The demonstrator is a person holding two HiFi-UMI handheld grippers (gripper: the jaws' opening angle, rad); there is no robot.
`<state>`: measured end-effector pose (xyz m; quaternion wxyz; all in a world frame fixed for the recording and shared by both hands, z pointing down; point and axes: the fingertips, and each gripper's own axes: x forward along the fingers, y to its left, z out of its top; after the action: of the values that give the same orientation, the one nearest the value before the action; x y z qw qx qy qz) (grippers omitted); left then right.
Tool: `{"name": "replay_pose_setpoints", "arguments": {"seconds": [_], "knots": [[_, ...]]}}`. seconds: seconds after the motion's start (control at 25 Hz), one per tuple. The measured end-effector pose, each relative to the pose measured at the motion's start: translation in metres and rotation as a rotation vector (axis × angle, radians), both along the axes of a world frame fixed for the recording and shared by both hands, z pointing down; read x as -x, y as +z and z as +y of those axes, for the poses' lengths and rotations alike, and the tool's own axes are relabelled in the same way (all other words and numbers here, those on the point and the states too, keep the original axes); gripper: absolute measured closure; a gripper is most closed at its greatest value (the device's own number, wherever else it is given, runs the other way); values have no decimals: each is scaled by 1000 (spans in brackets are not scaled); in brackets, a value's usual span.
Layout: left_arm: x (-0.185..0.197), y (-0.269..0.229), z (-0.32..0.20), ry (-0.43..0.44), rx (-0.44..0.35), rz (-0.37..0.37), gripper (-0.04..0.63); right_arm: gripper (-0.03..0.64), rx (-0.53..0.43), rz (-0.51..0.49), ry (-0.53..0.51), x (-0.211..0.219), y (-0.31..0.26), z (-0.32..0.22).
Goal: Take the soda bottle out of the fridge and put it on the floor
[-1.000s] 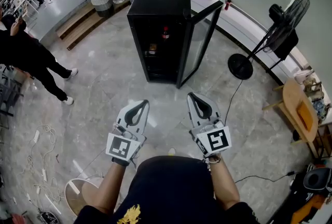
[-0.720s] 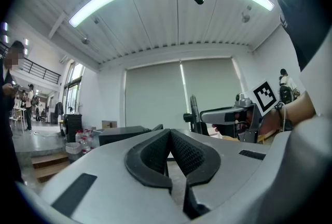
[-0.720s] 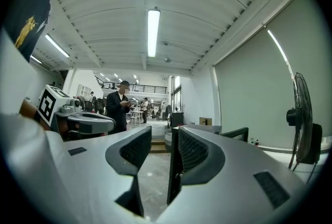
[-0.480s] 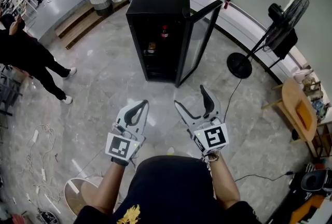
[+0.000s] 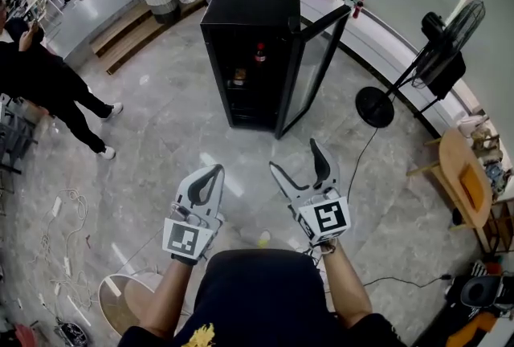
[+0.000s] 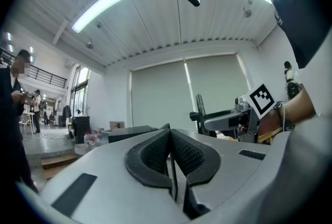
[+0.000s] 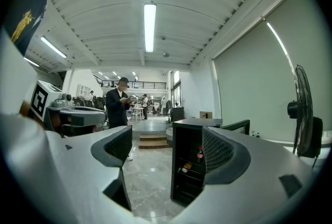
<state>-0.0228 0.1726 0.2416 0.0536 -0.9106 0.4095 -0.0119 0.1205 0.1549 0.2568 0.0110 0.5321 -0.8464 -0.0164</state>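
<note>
Head view shows the soda bottle [image 5: 259, 55] upright on an upper shelf of the open fridge [image 5: 249, 12], in the upper middle of the frame and well apart from both grippers. The right gripper [image 5: 294, 157] has just been opening its jaws, which stand wide with nothing between them; the left gripper [image 5: 214, 173] is closed and empty. A wide-jawed reach could clip the door [image 5: 317, 68] or topple the bottle.

Head camera looked steeply down over left claw [image 5: 215, 170] and right claw [image 5: 294, 155] toward the far fridge [image 5: 249, 4]. Claw cameras faced level; the right one also showed the fridge.
</note>
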Motion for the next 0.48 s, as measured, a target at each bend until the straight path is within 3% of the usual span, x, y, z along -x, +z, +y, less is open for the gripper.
{"name": "replay_pose_setpoints", "arguments": {"seconds": [0.24, 0.48], "knots": [[29, 11, -26, -32, 55, -32, 580, 230, 23, -17, 13, 10, 11, -36], [56, 19, -84, -22, 76, -12, 580, 230, 54, -11, 54, 29, 29, -89]]}}
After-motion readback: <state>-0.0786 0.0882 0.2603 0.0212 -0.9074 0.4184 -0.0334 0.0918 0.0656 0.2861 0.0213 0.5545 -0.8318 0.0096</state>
